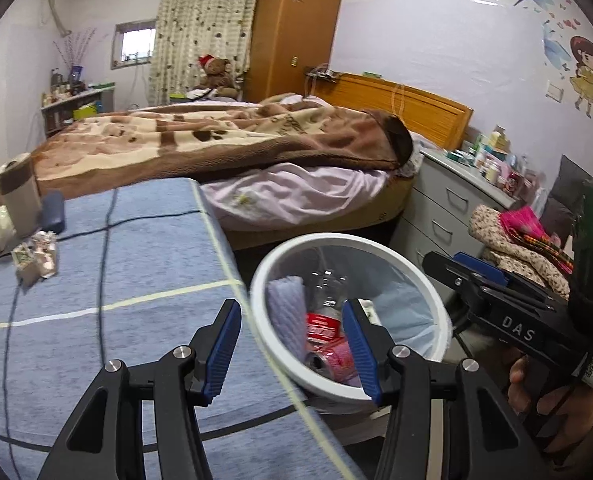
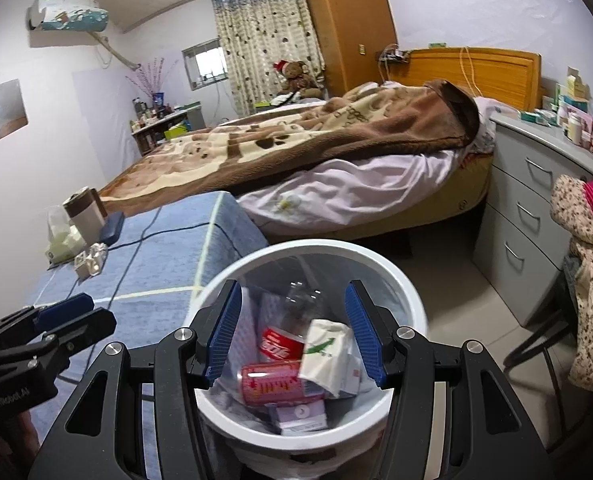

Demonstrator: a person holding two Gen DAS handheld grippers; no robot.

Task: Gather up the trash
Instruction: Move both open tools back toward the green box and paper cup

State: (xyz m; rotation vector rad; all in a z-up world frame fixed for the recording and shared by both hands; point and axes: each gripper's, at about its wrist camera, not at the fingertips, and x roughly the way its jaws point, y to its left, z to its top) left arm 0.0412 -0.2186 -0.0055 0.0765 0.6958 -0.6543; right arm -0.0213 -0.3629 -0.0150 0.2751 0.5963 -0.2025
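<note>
Bedroom; blue-cloth counter (image 1: 96, 280) beside bed. White bin (image 2: 400, 280) w/ can, bottle, wrappers sits directly under right gripper (image 2: 294, 330), fingers apart, nothing between. Left gripper (image 1: 292, 346) also parted, empty, straddling counter edge and bin rim. Crumpled wrapper (image 1: 36, 256) lies far ahead-left of left fingers. Prob. next: approach low, pinch the bulk.

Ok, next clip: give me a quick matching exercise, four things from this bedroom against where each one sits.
Things:
1. pink can
2. teddy bear
3. crumpled wrapper
4. air conditioner

Places:
A. on the blue cloth
B. high on the wall
C. inside the white bin
D. by the curtain, beyond the bed

Pairs: 1-C, 2-D, 3-A, 4-B
</note>
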